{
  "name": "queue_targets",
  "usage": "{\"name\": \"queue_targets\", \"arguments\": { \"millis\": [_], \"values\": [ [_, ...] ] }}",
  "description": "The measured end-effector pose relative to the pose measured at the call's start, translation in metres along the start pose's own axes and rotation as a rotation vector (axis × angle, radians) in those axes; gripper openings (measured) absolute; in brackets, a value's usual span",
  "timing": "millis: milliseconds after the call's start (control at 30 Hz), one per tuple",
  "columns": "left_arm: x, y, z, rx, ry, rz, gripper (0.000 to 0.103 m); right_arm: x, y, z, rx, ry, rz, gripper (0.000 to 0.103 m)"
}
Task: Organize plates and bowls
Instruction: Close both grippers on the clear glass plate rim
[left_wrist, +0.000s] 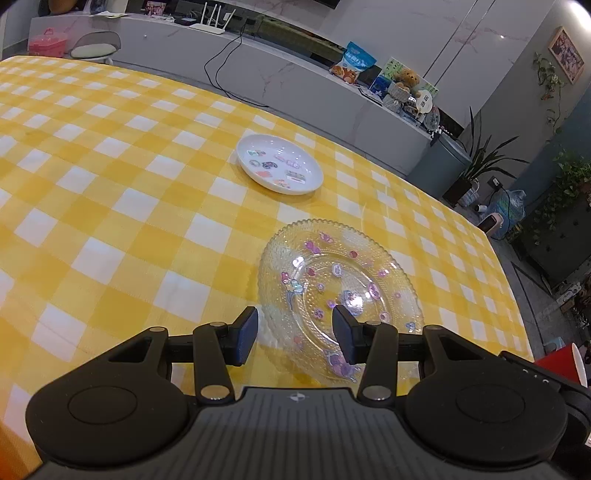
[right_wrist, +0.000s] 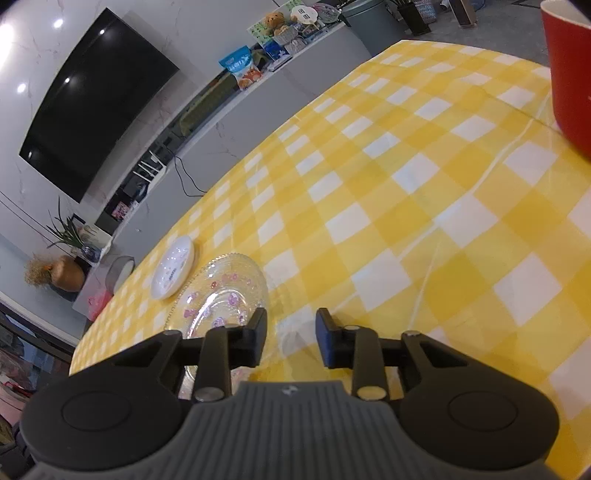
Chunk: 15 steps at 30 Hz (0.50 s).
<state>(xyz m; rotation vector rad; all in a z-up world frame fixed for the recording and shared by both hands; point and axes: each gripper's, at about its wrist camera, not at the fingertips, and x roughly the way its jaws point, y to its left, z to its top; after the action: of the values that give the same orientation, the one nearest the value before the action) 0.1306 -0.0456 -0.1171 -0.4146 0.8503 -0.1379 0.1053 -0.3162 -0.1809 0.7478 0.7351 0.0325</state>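
The left claw (left_wrist: 294, 334) is hovering at the lower centre of its view, jaws released and holding nothing, its fingers straddling the near rim of the glass plate (left_wrist: 338, 295). Beyond it, towards the upper middle, the white plate (left_wrist: 279, 163) is sitting apart on the checked cloth (left_wrist: 110, 206). The right claw (right_wrist: 291, 338) is hanging low in its own view, jaws parted with only cloth between them, the glass plate just to its left. A red bowl (right_wrist: 569, 74) is filling the upper right corner.
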Motion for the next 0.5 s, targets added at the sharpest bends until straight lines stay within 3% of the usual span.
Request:
{"name": "queue_targets", "arguments": {
  "millis": [300,500],
  "values": [
    [0.007,0.005,0.004,-0.010,-0.036,-0.029,0.049,0.010,0.004,-0.001,-0.016,-0.006,0.035,0.023],
    [0.012,0.010,0.009,-0.052,-0.047,-0.017,0.037,0.018,0.006,0.000,-0.025,-0.002,0.050,0.017]
  ]
}}
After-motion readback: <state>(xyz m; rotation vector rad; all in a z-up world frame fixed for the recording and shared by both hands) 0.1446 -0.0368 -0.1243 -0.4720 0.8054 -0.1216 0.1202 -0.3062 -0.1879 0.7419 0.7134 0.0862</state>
